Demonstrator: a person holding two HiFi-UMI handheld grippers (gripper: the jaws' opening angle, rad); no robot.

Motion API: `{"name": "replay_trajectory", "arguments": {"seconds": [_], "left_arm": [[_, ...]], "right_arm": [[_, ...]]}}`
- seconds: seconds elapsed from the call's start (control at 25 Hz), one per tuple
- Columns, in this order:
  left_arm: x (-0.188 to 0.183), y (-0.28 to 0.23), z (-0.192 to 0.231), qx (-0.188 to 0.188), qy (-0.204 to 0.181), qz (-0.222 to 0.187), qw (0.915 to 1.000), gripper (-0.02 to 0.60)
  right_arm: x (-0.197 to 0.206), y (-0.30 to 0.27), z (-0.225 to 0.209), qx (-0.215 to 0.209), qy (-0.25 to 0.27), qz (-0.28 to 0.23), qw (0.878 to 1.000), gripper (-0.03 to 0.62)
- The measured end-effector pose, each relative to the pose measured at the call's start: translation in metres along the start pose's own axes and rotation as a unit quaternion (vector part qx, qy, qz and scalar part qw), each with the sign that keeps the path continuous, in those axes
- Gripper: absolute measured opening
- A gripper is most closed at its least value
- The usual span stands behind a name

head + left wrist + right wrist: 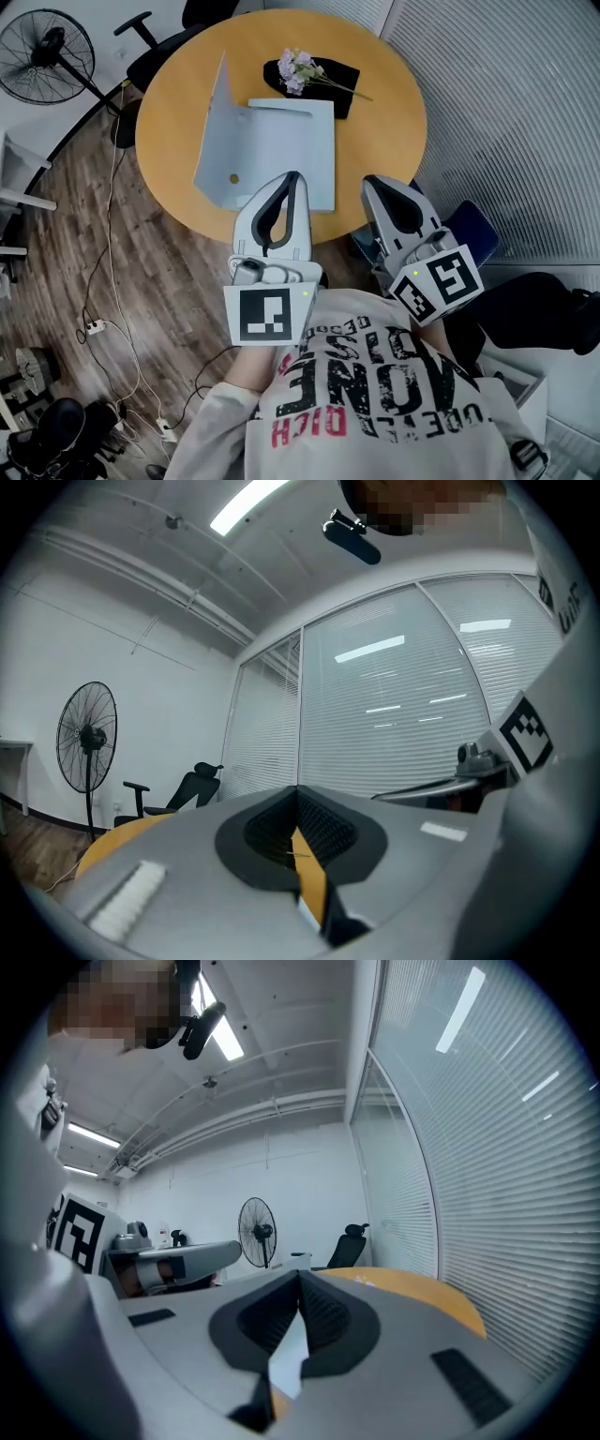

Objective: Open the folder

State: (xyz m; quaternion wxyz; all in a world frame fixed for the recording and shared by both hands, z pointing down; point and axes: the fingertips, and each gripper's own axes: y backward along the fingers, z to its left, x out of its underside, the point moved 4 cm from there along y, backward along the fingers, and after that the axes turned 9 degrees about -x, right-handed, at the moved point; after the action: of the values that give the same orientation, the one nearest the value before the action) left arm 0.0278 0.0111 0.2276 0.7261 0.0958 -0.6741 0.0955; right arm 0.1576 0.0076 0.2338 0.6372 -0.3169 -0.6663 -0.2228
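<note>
The head view looks steeply down on the round desk (178, 84) from above its near edge. Both gripper views face level across the desk, sharing the far-left fan (86, 738).

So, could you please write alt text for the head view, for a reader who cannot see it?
A pale folder lies open on a round wooden table, its left cover raised, with flowers on a black cloth beyond it. The left gripper and right gripper, both shut and empty, hover at the table's near edge.

Right hand-held gripper (300, 1277), jaws together, before yellow round table (422, 1296), standing fan (255, 1221), black chair (352, 1241)
</note>
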Motion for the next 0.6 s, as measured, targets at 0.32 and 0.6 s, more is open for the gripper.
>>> {"name": "replay_trajectory", "arguments": {"seconds": [0.32,0.6], "left_arm": [[-0.005,-0.006,0.033,0.024,-0.001,0.014,0.9996,0.011],[-0.008,-0.017,0.058,0.051,0.005,0.014,0.9986,0.011]], "right_arm": [[-0.010,-0.039,0.018,0.007,-0.008,-0.003,1.000,0.012],[-0.009,-0.062,0.026,0.031,-0.016,-0.003,0.999,0.012]]}}
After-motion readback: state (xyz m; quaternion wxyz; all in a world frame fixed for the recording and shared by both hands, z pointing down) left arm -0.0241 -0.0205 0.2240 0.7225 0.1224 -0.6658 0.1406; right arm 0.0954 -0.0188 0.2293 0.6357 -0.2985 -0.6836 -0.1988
